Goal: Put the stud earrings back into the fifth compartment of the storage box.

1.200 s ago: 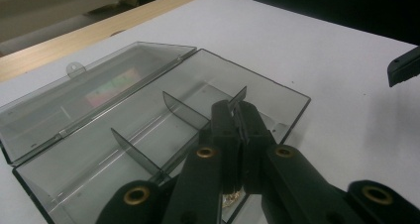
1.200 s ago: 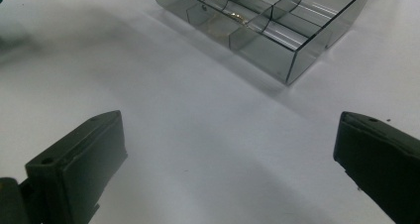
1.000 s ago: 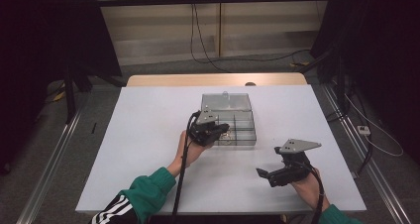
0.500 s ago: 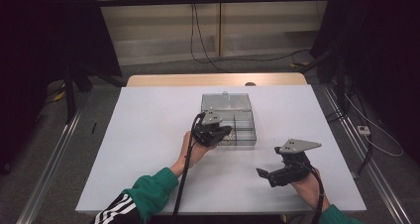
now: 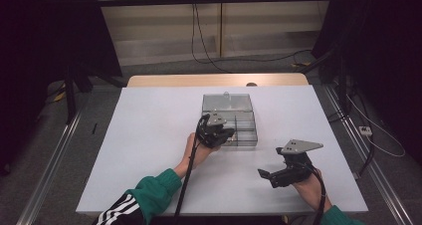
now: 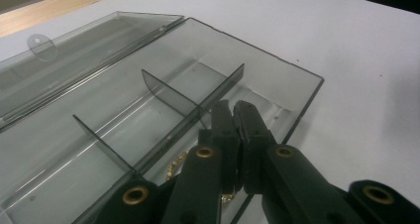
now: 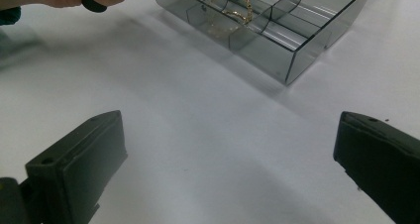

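- Clearly your left gripper [image 6: 236, 135] is pinched shut on the gold chain [image 7: 237, 8], hanging into the clear box's [image 5: 244, 135] near compartment.
- Light, limp, slippery: grip a bunched section.
- Your right gripper [image 7: 228, 159] idles, jaws wide.

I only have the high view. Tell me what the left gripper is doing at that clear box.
Observer: In the left gripper view, the left gripper has its jaws closed together inside a front compartment of the clear box.
Operator: Report what it has there.
Observer: A gold chain hangs from its tips in the right gripper view, partly down in the compartment.
Operator: Check the lid.
Observer: The lid lies folded back flat behind the box.
Operator: Now the right gripper.
Observer: The right gripper has its jaws wide apart over bare white table, with nothing between them.
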A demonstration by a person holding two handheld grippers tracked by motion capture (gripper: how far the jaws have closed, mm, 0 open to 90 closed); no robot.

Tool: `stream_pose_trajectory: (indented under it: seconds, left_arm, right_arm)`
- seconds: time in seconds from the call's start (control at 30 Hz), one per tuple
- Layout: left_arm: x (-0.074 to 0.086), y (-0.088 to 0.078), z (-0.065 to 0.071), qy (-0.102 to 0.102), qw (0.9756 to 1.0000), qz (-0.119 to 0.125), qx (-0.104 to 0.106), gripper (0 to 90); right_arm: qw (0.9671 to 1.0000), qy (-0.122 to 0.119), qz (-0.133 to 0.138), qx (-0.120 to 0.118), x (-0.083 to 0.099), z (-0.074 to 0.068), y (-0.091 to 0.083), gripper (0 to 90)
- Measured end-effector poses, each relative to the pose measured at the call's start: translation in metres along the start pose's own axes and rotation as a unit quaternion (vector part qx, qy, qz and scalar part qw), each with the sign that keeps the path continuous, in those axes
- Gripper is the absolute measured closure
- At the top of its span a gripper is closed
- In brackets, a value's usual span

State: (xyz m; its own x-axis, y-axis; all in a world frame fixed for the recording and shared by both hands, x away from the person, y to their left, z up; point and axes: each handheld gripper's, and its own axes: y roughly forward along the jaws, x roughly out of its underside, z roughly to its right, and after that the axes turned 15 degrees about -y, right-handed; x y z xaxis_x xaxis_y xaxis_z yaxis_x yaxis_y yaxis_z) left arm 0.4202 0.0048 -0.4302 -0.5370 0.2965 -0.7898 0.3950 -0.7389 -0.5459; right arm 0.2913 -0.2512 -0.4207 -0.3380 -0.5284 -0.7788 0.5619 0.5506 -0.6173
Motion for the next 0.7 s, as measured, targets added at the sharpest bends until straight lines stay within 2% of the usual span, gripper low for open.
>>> stream_pose_trajectory:
  seconds: [0.13,0.3,0.37,0.7]
  left_arm:
    - [0.0003,0.0006,-0.0011,-0.002,1.0,-0.002,-0.009,88.0]
    - [0.0006,0.0014,-0.0029,0.005,0.9993,-0.012,-0.034,87.9]
    - [0.0013,0.0025,-0.004,0.001,0.9991,-0.012,-0.04,87.8]
    - [0.0025,0.0035,-0.0076,0.005,0.9977,-0.027,-0.061,87.6]
  right_arm:
    - [1.0,0.0,0.0,0.0,0.0,0.0,0.0,0.0]
    - [1.0,0.0,0.0,-0.001,-0.0003,-0.0004,-0.0001,0.0]
    - [1.0,0.0,0.0,-0.001,-0.0004,-0.0004,-0.0003,0.0]
    - [1.0,-0.001,-0.001,-0.001,-0.0004,-0.0006,-0.0005,0.0]
